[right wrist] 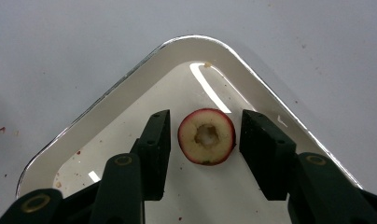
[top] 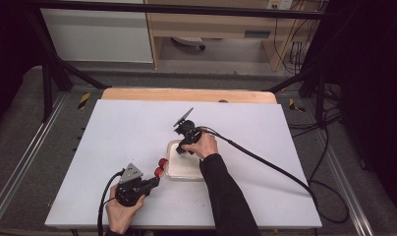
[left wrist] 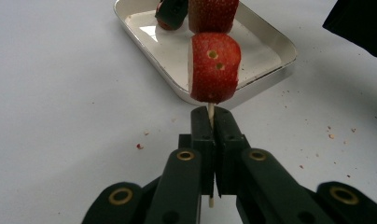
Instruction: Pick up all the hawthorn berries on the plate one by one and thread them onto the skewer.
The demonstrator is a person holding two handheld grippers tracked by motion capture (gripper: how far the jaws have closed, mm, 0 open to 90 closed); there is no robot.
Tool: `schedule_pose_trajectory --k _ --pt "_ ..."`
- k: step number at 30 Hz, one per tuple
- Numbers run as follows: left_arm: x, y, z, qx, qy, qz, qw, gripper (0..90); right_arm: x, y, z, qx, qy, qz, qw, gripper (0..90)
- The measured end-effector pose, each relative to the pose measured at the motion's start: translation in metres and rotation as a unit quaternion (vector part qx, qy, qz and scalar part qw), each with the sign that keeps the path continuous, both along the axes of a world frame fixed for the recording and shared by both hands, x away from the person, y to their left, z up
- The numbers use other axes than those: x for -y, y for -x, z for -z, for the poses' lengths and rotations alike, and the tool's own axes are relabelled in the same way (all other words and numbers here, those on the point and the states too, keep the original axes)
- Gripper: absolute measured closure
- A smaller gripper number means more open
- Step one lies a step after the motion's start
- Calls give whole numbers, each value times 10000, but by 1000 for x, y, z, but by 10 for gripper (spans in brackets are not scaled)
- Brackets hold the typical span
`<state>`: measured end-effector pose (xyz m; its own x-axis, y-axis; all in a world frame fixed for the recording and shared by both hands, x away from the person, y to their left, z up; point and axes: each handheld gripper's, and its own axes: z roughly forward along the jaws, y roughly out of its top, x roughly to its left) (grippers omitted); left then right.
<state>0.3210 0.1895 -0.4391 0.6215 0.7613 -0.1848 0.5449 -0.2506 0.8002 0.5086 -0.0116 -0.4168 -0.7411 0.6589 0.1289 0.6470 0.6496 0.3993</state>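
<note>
**High view: two claws working at a white tray of fruit slices**

High view is showing the white worktop with a small white tray lying near its middle. The left claw is sitting at about seven o'clock from the tray, pointing toward the tray's near left corner, and the right claw is reaching down into the tray's far end, at roughly twelve o'clock of it.

In the left gripper view, the left claw is standing fully closed, pinching a thin wooden skewer between its pads. The skewer is running away from the camera toward twelve o'clock, carrying a red strawberry piece just past the claw tips and a second strawberry piece beyond it. Both pieces are hanging over the near edge of the tray.

In the right gripper view, the right claw is standing partly open, its pads flanking a round fruit slice with a red rim and a pale centre. A narrow gap is showing on each side, so the pads are not pressing on the slice. The slice is lying flat on the tray's floor, near the corner of the tray that is pointing to twelve o'clock. Small red crumbs are dotting the worktop around the tray.
</note>
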Motion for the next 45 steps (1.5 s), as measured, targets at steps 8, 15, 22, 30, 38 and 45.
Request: schedule_pose_trajectory --k 8,15,22,30,38,45 --pt "0 0 0 2 6 4 10000 883 0 0 0 20 -3 15 10000 609" --pt "-1 0 0 10 -5 13 10000 883 1 -1 -1 -32 41 97 9999 613" --pt "-1 0 -1 10 -8 14 10000 883 2 0 -5 -38 -55 181 9998 614" --pt "1 1 0 7 -7 8 10000 883 7 5 -18 -32 -115 205 9997 615" --pt "3 1 -1 32 -10 24 10000 882 11 16 -31 92 -299 181 9993 616" --pt "6 1 -2 53 -33 60 10000 882 20 26 -36 187 -479 236 9984 616"
